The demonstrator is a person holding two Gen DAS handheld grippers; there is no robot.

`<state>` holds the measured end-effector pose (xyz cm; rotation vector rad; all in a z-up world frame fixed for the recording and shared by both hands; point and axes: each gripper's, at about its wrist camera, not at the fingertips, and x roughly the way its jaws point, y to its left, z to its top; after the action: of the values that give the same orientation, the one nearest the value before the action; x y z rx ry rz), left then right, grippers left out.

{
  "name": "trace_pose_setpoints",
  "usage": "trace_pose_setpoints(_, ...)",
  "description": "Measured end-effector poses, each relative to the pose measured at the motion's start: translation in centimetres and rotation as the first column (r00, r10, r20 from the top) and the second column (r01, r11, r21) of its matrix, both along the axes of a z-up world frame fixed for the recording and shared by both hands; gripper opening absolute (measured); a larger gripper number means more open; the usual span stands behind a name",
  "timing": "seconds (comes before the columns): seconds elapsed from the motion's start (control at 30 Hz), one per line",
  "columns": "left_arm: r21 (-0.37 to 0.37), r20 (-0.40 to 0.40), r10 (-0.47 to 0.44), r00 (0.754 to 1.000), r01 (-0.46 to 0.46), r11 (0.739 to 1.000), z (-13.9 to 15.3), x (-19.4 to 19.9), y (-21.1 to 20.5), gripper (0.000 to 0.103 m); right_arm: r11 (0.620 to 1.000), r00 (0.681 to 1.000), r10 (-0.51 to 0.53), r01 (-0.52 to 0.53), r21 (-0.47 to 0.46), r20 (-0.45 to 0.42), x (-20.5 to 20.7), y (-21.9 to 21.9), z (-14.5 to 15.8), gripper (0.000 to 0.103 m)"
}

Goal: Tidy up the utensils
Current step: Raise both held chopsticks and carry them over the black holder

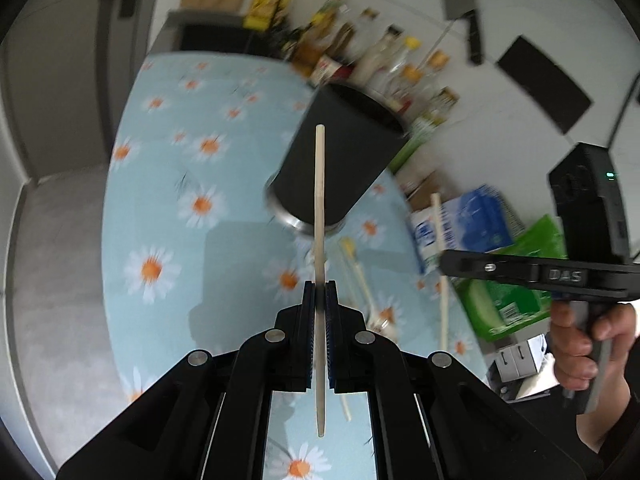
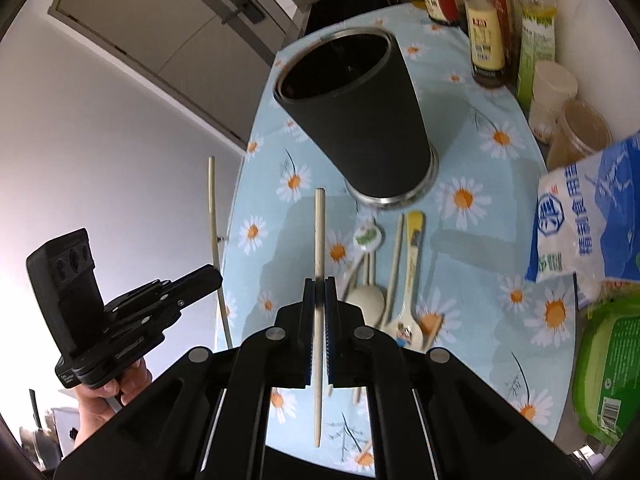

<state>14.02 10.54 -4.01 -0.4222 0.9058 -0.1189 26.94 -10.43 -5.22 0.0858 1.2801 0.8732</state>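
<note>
My left gripper (image 1: 320, 292) is shut on a pale chopstick (image 1: 319, 200), held up in front of the black utensil cup (image 1: 340, 152). My right gripper (image 2: 320, 280) is shut on a second pale chopstick (image 2: 319, 232), short of the same cup (image 2: 360, 120), which stands open-topped on the daisy tablecloth (image 2: 472, 264). Each gripper shows in the other's view: the right gripper (image 1: 444, 258) at the right with its chopstick (image 1: 440, 216), the left gripper (image 2: 216, 276) at the left with its chopstick (image 2: 212, 200). Two spoons (image 2: 408, 280) and one more chopstick (image 2: 394, 264) lie on the cloth below the cup.
Sauce and oil bottles (image 2: 484, 36) line the table's far edge. A blue-white salt bag (image 2: 592, 220) and a green packet (image 2: 608, 376) sit at the right. A cleaver (image 1: 460, 4) hangs on the wall. A door (image 2: 160, 24) is behind the table's left side.
</note>
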Motion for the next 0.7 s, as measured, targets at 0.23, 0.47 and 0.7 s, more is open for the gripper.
trace_pose_setpoints(0.23,-0.009,0.167,-0.112,0.98,0.115,0.993,2.6,1.7,0.0,0.004,0.995,0.993,-0.083,0.078,0.065,0.081,1.0,0.0,2.4,0.006)
trace_pose_setpoints(0.47,0.015,0.302,-0.17,0.938,0.173,0.985,5.0,3.7,0.1,0.004,0.983,0.975,-0.162,0.145,0.116,0.152,2.3,-0.1,5.0,0.006)
trace_pose_setpoints(0.7,-0.009,0.378,-0.136,0.916,0.15,0.989,7.1,6.2,0.9,0.004,0.965,0.952,-0.184,0.128,0.229,0.243,4.2,0.6,7.9,0.006)
